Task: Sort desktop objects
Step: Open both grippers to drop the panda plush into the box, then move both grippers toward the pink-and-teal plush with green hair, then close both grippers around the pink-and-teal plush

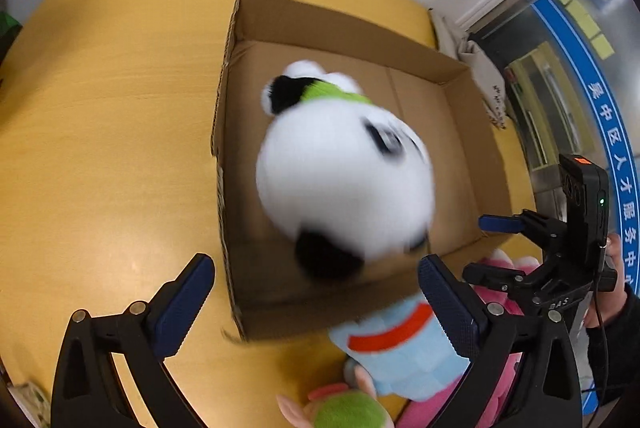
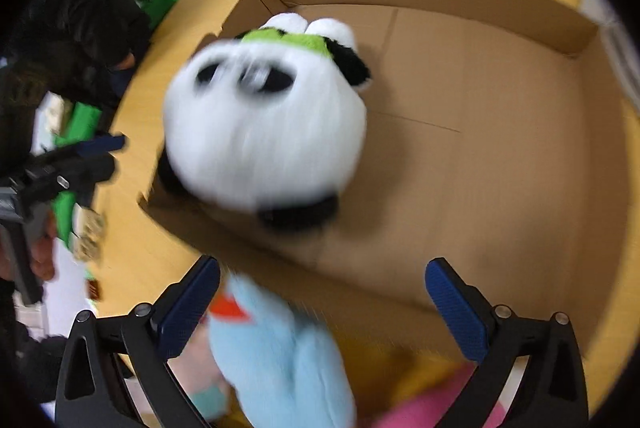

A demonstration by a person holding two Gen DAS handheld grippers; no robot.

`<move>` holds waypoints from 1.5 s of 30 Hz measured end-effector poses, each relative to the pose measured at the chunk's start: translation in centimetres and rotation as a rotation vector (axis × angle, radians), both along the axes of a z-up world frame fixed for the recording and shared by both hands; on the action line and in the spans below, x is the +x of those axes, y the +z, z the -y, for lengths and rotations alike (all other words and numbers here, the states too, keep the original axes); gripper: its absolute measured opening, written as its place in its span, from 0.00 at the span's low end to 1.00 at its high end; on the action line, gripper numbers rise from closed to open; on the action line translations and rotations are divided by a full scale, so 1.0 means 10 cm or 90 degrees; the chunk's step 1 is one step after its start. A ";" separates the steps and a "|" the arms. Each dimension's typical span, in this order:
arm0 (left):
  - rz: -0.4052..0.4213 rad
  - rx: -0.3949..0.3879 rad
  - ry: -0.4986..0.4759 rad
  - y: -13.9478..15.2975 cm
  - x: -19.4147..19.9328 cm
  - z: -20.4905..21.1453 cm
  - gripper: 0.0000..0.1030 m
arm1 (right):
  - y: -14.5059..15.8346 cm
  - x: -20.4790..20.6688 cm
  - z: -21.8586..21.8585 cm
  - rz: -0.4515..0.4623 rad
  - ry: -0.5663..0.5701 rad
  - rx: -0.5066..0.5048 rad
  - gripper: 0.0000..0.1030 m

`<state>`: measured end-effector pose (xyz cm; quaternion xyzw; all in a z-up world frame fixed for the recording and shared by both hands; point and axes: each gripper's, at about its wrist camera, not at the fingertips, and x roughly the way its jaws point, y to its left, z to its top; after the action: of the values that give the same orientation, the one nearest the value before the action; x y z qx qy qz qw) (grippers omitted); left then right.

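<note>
Both claws gape; panda point(image 1: 344, 180) over box point(image 1: 452, 68).

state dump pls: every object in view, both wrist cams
Black-and-white plush panda with green scarf: blurred, over the box, gripped by neither gripper.
Brown cardboard box: open-topped, on the table.
Light-blue plush toy with red stripe: outside the box.
Left gripper: jaws open, empty.
Right gripper: jaws open, empty.

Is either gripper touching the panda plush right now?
Apart. Each wrist view shows open fingers with bare space between them and the blurred panda plush, over the cardboard box.
</note>
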<state>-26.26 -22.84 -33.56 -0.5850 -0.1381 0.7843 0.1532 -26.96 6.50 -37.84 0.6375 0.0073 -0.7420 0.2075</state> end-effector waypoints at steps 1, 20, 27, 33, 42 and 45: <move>-0.008 0.002 0.002 0.06 0.12 0.00 1.00 | 0.10 0.10 0.00 -0.012 0.000 0.024 1.00; 0.022 0.043 0.020 -0.06 1.51 -0.24 1.00 | 0.52 1.61 0.09 -0.045 0.011 0.103 1.00; 0.050 0.067 0.030 -0.27 1.73 -0.26 1.00 | 0.42 1.81 0.04 -0.048 0.042 0.103 1.00; 0.061 0.088 0.025 -0.41 1.78 -0.35 1.00 | 0.21 1.69 0.34 -0.039 0.088 0.121 1.00; 0.111 0.107 0.047 -0.77 1.86 -0.37 1.00 | 0.06 1.55 0.31 -0.032 0.091 0.114 1.00; 0.121 0.111 0.050 -0.89 1.88 -0.39 1.00 | 0.04 1.57 0.38 -0.037 0.114 0.111 0.99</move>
<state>-7.43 -18.96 -42.44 -0.6354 -0.2422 0.7158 0.1587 -11.25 2.72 -37.40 0.6282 0.1344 -0.7351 0.2164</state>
